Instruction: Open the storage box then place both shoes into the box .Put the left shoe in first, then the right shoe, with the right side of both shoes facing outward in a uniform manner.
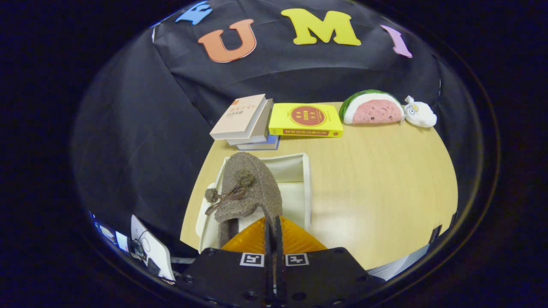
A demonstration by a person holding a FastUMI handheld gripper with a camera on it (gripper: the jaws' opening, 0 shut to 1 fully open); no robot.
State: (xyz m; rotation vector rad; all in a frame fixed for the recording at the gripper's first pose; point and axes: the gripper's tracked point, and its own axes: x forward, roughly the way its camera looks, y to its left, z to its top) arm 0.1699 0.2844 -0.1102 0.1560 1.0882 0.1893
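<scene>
So the hand-held gripper has its two fingers pressed nearly together, pinching the back edge of a brown felt shoe between them. The shoe hangs toe pointing away from the fingers, sole side hidden, with its little pompom lace showing on the upper. It's sitting right over the storage box, a cream fabric box with its top open, and the shoe's toe reaches toward the far wall of the box. Can't really tell if the shoe is touching the box floor or hovering just above it. The heel opening faces the fingers.

The box stands on a light wood worktop, near its left edge. Beyond the box there's a stack of books, the top one tilted a bit off the ones under it, and just beside the stack on the right lies a yellow book flat on the worktop. Further right along the back edge is a watermelon-slice plush with a small white plush toy touching its right end
</scene>
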